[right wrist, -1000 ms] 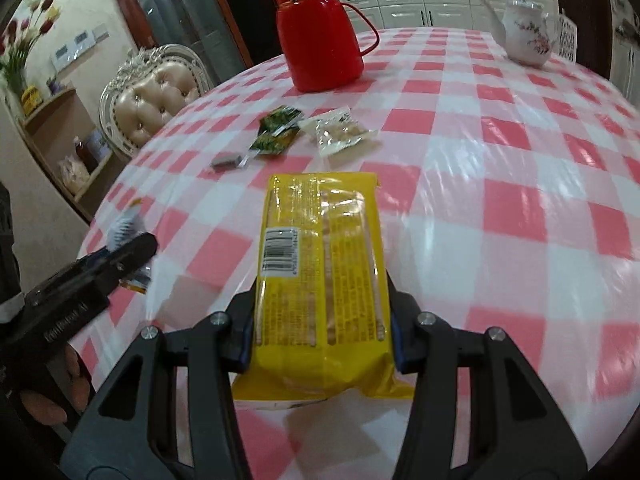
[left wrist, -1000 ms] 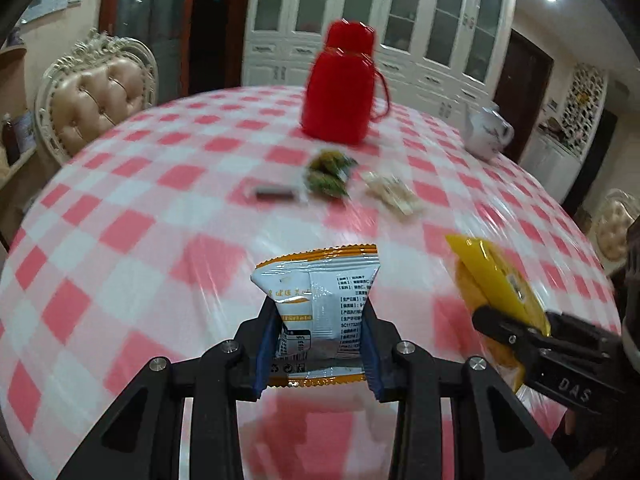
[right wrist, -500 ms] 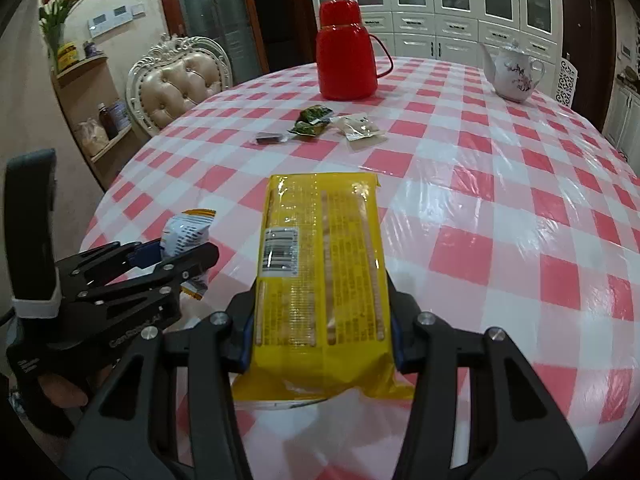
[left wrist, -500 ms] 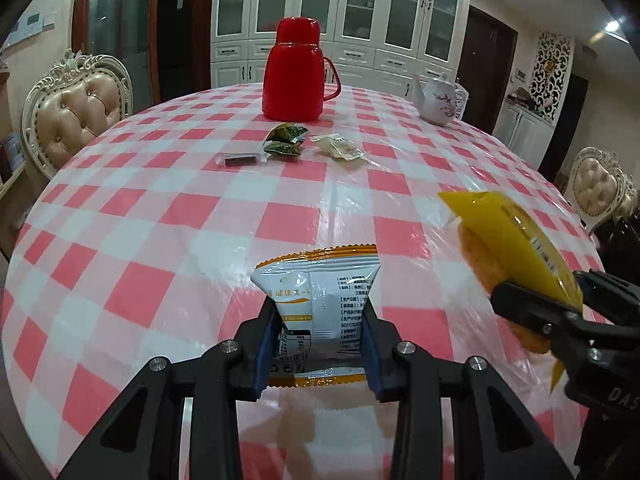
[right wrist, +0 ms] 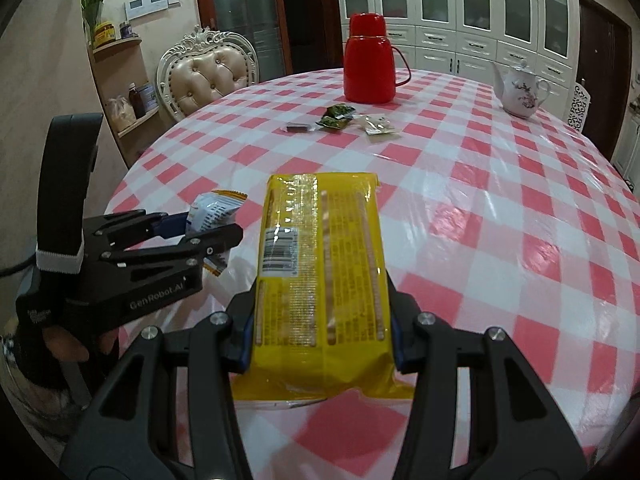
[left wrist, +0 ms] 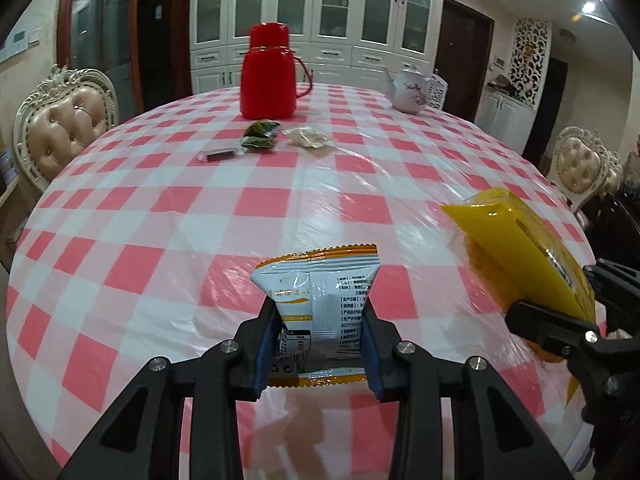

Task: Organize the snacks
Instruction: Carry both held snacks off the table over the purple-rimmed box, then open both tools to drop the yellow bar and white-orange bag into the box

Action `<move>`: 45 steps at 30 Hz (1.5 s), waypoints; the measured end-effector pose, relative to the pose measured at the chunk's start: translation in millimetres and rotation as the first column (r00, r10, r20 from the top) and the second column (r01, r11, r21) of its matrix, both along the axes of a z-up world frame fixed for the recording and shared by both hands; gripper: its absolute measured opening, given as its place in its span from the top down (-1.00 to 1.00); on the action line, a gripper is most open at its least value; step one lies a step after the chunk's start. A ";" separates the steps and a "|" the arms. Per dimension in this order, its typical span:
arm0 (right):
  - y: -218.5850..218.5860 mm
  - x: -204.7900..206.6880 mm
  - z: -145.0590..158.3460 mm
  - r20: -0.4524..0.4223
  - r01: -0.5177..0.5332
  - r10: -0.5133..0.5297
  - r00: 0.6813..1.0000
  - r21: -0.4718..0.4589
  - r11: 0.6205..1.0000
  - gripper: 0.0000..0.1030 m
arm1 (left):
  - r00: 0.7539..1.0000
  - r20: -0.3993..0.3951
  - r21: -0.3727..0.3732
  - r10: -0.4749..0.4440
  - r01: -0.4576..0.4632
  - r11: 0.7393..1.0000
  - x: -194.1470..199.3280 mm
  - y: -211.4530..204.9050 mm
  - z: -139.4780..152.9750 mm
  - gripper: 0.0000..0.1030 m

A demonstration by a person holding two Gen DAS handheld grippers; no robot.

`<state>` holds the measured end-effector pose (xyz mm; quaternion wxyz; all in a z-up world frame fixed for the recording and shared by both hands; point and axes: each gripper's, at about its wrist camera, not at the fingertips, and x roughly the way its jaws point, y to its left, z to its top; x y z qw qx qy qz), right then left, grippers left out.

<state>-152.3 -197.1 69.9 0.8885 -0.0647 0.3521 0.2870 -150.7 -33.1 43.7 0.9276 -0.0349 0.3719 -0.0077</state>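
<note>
1. Left gripper (left wrist: 320,344): its fingers are pinching the white snack packet (left wrist: 318,300) by its two sides and holding it above the near edge of the checked table (left wrist: 160,208), on the near side of the red thermos (left wrist: 269,72). The grip is staying as it was a second ago.
2. Right gripper (right wrist: 320,336): its fingers are clamping the yellow biscuit pack (right wrist: 320,264) along its long sides, the barcode facing up, nearer than the red thermos and just right of the white packet.
3. Change noted: both views are now sitting farther back from the red thermos than a second ago, with more of the table showing, and the earlier blur is settling.
4. Loose snacks lying just in front of the red thermos, unmoved: green packets (left wrist: 262,136), a clear packet (left wrist: 308,138), a dark bar (left wrist: 222,155) to their left.
5. White teapot (left wrist: 408,90): standing well right of the red thermos, level with it.
</note>
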 end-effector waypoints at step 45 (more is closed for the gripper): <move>-321.6 -129.0 -49.4 -0.072 0.154 -0.250 0.965 -0.616 0.773 -0.03 | 0.516 -0.156 0.068 -0.842 0.856 0.512 -94.6 -360.3 -23.3 0.24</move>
